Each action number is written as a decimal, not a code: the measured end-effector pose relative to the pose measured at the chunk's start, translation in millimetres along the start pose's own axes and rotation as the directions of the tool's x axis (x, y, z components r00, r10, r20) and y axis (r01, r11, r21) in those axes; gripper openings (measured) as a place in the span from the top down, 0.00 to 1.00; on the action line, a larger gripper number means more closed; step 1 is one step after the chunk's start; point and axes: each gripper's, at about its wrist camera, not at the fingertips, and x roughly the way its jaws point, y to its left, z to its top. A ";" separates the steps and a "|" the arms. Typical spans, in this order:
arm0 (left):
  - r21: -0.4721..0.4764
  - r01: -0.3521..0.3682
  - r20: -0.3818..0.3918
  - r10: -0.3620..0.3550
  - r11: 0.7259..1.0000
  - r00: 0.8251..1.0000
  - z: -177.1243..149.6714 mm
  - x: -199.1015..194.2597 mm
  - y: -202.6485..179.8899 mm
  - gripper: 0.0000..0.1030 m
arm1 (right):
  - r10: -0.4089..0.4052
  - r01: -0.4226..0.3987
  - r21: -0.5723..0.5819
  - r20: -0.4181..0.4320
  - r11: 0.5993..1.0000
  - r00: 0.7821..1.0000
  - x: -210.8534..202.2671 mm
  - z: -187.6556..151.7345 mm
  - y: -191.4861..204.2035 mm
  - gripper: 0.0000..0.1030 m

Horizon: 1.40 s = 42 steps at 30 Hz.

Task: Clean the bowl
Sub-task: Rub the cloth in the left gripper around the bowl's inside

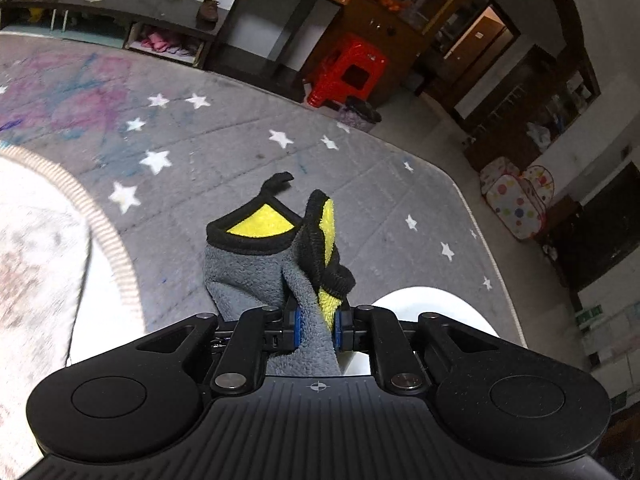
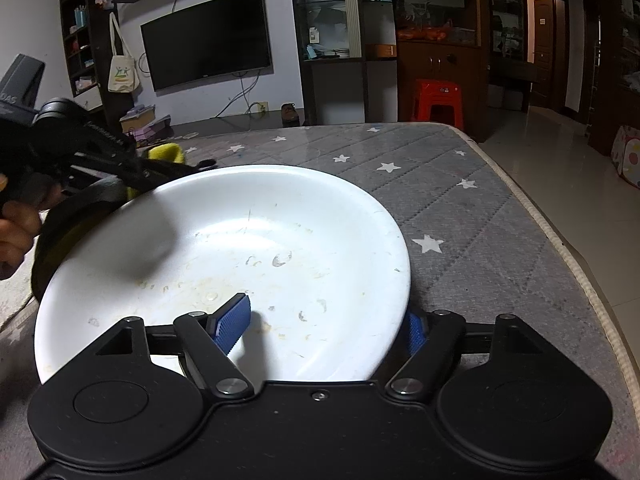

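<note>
Right tongs (image 2: pixel 326 326): spread wide around the near edge of the bowl (image 2: pixel 256 240). One blue pad (image 2: pixel 232 322) lies inside on the white surface; the other sits outside the rim, mostly hidden behind it. Whether the pads actually press the rim, I cannot tell.

Bowl: white, shallow and wide, tilted up toward the camera over the grey star-patterned mat (image 2: pixel 460 200). Inside: dried yellowish smears and small curled grey marks near the middle and lower part. No liquid visible. Its near edge is cut off by the tongs' body.

Left tongs (image 1: pixel 316 326): pressed together on a cloth (image 1: pixel 256 264), grey fleece with yellow patches and black trim. The cloth stands up past the pads, a black loop at its top. In the left wrist view only a white sliver of the bowl (image 1: pixel 424 300) shows, just right of the tongs.

From the right wrist view the left tongs (image 2: pixel 132 176) sit at the bowl's far-left rim, with a bit of yellow cloth (image 2: pixel 166 152) showing behind them. Part of a hand (image 2: pixel 16 232) is cut off at the frame edge.

Farther off: mat (image 1: pixel 240 152) with white stars and blurred pink and blue scribbles; a red stool (image 2: pixel 438 100) past the mat's far edge; a dark TV (image 2: pixel 206 40) on the wall. Shelf contents too small to make out.
</note>
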 end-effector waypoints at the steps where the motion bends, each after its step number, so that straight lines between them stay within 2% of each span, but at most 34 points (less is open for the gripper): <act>1: 0.007 -0.002 0.000 0.002 1.000 1.000 0.9 1.5 -1.9 0.87 | 0.002 -0.002 0.004 0.001 1.000 1.000 -0.2 0.4 -0.9 0.20; 17: 0.140 -0.032 -0.025 0.036 0.990 0.999 15.4 34.5 -42.2 0.87 | 0.003 -0.003 0.000 -0.003 1.000 1.000 0.5 0.5 0.6 0.19; 24: 0.132 -0.019 -0.057 0.027 0.991 0.998 22.2 51.7 -53.6 0.87 | 0.002 -0.002 -0.003 -0.004 1.000 1.000 -0.2 -0.3 1.8 0.18; 42: 0.254 0.035 -0.086 -0.013 0.967 0.996 13.1 85.6 -116.0 0.85 | 0.003 -0.003 -0.008 -0.006 1.000 1.000 -0.8 -1.6 3.4 0.17</act>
